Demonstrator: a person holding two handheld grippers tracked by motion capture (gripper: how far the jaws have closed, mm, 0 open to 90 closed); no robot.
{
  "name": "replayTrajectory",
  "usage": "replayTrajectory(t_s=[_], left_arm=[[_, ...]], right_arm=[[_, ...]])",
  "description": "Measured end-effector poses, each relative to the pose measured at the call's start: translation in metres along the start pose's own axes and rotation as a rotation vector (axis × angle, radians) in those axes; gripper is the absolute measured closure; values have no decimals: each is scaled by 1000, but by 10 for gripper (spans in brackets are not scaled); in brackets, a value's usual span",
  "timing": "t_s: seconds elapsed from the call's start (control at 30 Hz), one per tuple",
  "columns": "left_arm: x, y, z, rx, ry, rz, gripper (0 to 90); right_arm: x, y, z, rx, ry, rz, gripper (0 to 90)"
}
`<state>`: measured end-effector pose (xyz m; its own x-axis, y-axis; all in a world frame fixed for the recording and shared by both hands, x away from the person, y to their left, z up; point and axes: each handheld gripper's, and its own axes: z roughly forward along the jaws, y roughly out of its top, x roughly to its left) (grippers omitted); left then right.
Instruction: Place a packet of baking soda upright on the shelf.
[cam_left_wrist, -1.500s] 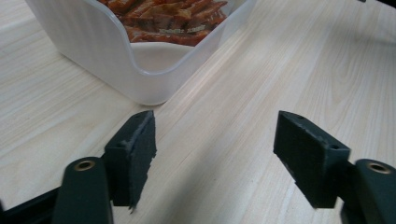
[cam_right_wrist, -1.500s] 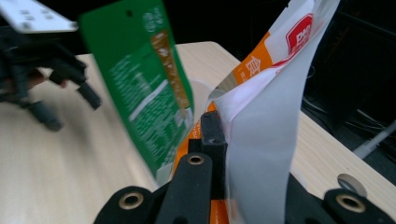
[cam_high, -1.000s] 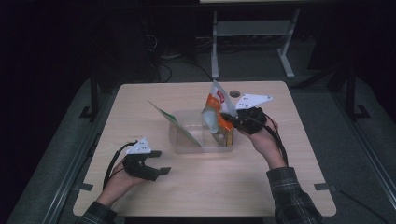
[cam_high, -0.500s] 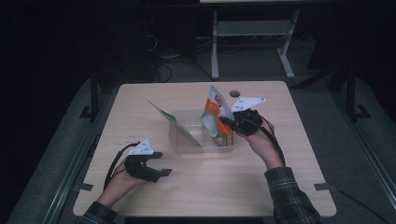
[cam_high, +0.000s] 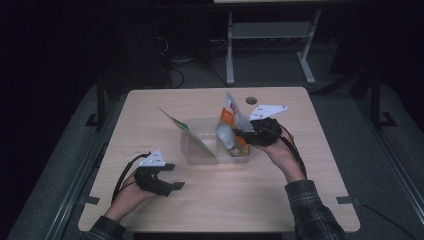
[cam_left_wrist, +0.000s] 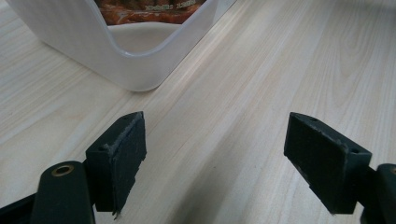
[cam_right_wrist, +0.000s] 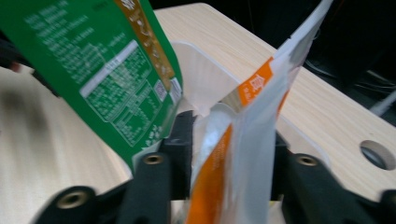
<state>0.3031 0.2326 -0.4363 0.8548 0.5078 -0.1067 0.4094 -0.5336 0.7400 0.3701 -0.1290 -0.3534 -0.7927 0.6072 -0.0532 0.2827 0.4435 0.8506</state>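
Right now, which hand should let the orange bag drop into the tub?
Right. The right gripper sits at the tub, its just-opening jaws around the orange bag. The left gripper rests open on the table, away from it.

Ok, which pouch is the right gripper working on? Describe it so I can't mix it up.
Find the clear plastic bin at the middle of the wooden table. Two pouches stand in it; take the one at its right end, between the jaws of the right gripper, which have just been opening. This orange and white pouch stands nearly upright, while its neighbour, the green pouch, leans left over the bin's wall.
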Motion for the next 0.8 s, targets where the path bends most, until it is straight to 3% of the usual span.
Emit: replayTrajectory(t_s=[0.1, 0.2, 0.53, 0.8], left_arm=[[0, 0, 0, 0, 0, 5, 203], [0, 0, 0, 9, 1, 13, 203], [-1, 0, 1, 9, -3, 13, 202], [-3, 0, 0, 6, -4, 21, 202]], right_arm=[[2, -1, -5, -15, -14, 15, 395], [3, -2, -10, -20, -32, 26, 310], [5, -6, -31, -17, -46, 39, 254], [6, -24, -47, -29, -56, 64, 237]])
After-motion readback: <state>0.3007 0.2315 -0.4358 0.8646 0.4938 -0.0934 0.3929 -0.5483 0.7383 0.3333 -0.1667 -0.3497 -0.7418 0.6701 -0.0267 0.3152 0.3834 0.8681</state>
